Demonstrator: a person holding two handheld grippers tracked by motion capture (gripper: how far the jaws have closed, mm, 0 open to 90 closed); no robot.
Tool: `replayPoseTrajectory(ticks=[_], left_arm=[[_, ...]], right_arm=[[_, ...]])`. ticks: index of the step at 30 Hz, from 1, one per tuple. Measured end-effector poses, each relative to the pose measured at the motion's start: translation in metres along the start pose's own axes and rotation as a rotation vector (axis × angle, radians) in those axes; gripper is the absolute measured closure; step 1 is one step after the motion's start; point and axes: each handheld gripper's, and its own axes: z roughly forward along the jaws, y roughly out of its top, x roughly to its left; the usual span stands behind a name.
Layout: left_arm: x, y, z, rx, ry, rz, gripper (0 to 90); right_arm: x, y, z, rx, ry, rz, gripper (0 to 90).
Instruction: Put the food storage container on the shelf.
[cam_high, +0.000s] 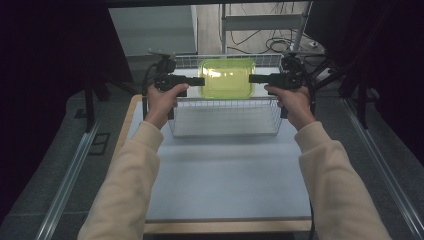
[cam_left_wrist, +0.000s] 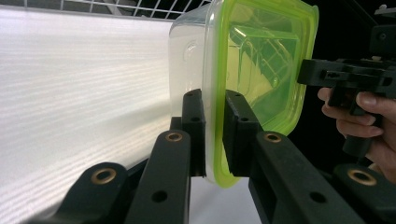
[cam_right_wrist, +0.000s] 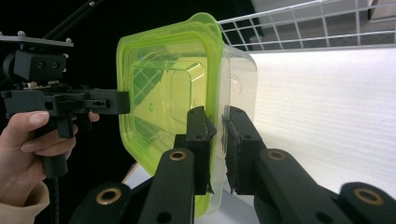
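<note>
Container (cam_high: 226, 79) over wire basket (cam_high: 225, 131), between both grippers

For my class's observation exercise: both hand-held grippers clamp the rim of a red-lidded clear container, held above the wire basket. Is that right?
Not quite: the lid is yellow-green, not red, as the right gripper view shows. The rest stands: the left hand-held gripper and right hand-held gripper clamp the container's rim above the wire basket.

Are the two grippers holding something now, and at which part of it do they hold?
Yes. Both hold the clear container with the green lid: the left gripper pinches its rim on one side, the right gripper pinches the rim on the opposite side, above the wire basket.
</note>
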Motion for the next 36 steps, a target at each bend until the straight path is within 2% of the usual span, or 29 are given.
replayPoseTrajectory(ticks=[9, 16, 23, 26, 29, 36], left_arm=[[0.010, 0.005, 0.012, 0.008, 0.018, -0.013, 80.8], [0.014, 0.006, 0.019, 0.007, 0.012, -0.042, 80.9], [0.017, 0.007, 0.020, -0.004, 0.010, -0.044, 80.7], [0.018, 0.008, 0.021, -0.011, 0.006, -0.050, 80.1], [0.020, 0.008, 0.024, -0.019, 0.014, -0.049, 77.4], [0.026, 0.011, 0.031, -0.033, 0.029, -0.077, 72.0]], right_arm=[[-0.013, 0.004, 0.011, 0.014, -0.010, 0.034, 80.5], [-0.021, 0.005, 0.016, 0.026, -0.027, 0.046, 80.1], [-0.024, 0.006, 0.019, 0.020, -0.023, 0.051, 79.9], [-0.024, 0.008, 0.021, 0.019, -0.036, 0.043, 79.0], [-0.023, 0.009, 0.024, 0.013, -0.076, 0.009, 75.4], [-0.025, 0.008, 0.035, -0.002, -0.127, 0.001, 67.6]])
